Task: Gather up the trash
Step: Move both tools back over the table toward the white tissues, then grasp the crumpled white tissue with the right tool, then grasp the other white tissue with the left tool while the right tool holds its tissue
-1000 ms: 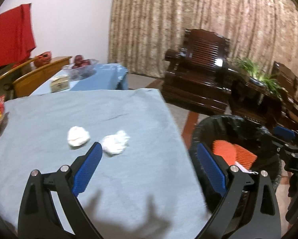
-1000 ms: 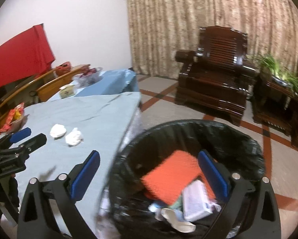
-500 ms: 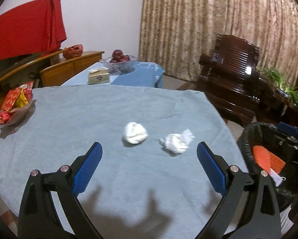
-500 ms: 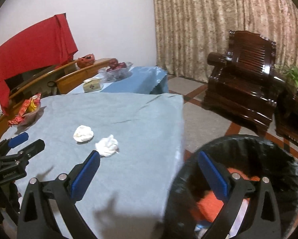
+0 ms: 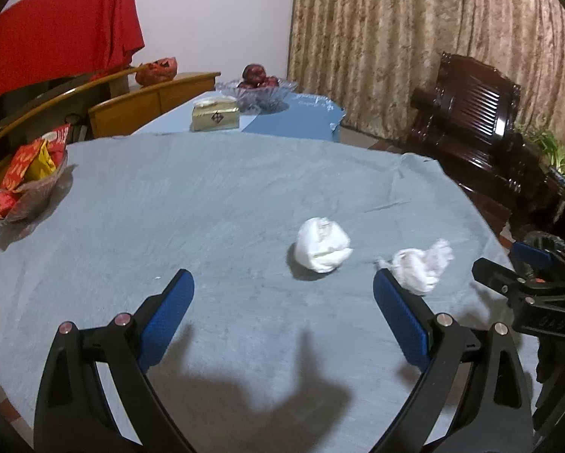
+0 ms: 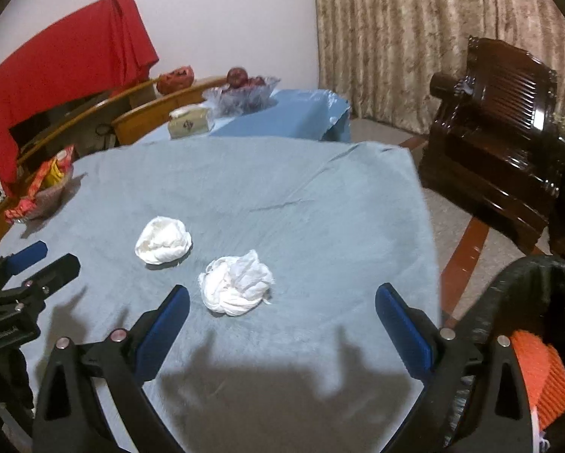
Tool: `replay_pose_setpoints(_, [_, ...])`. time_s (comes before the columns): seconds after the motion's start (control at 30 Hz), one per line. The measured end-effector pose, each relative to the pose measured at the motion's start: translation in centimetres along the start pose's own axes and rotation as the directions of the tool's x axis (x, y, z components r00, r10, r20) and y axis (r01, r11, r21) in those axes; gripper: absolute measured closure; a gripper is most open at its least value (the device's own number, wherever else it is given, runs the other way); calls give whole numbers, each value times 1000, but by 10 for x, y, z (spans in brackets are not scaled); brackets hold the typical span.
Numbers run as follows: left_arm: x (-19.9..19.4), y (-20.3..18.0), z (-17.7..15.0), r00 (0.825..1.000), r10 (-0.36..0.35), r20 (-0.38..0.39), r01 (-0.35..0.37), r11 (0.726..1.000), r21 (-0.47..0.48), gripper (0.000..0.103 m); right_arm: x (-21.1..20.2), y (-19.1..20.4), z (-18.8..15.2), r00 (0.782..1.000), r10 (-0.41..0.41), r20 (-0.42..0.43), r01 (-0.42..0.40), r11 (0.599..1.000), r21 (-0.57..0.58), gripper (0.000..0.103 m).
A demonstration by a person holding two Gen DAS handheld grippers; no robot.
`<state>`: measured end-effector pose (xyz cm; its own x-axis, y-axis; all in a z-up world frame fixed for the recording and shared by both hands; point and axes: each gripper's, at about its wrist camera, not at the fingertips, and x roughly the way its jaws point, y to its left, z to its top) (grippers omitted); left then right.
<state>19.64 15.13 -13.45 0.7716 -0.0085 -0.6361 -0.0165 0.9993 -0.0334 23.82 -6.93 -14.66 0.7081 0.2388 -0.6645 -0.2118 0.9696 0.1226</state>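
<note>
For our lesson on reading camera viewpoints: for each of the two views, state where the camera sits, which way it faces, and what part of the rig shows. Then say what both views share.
Left wrist: sits on the left gripper, facing across the table; its open blue fingers show, the right gripper at the right edge.
Right wrist: sits on the right gripper, facing likewise; the left gripper and bin show at the edges.
Shared: round tissue wad, loose tissue wad, fruit bowl.

right gripper (image 6: 282,302): jaws wide, empty | two tissue wads (image 6: 237,287) on tablecloth (image 6: 320,207) | bin (image 6: 539,302) right
</note>
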Motion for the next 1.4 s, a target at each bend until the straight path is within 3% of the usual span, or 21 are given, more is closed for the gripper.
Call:
replay_pose_setpoints(0.5, [34,26,-1,999,12,-49,-13,1000,-18,10,62,22,1,995,15,-101,-20,999,-46,8])
replay_pose_setpoints(0.7, [45,26,2,998,0,-58,-2,1000,-24,10,70,25,-3,988,45,-148,-55,997,-61,35])
replay_pose_setpoints(0.77, [49,24,4,998,-8,-62,7,1000,-25,10,69,26,-3,987,64,-147,-75,995,-67,48])
replay_pose_setpoints(0.83, [54,20,6,998,-20,-64,19,1000,-24,10,66,23,-2,985,85,-147,-94,994,-57,54])
replay_pose_setpoints(1.17, [82,-12,25,994,-74,-79,75,997,2,11,54,-5,14,994,51,-102,-55,998,-34,54])
replay_pose_setpoints(1.27, [96,-21,28,991,-79,-109,80,997,12,23,53,-10,14,994,46,-99,-50,998,-35,54])
replay_pose_setpoints(1.4, [113,-29,27,984,-81,-157,84,996,17,30,53,-14,13,994,53,-96,-56,998,-25,54])
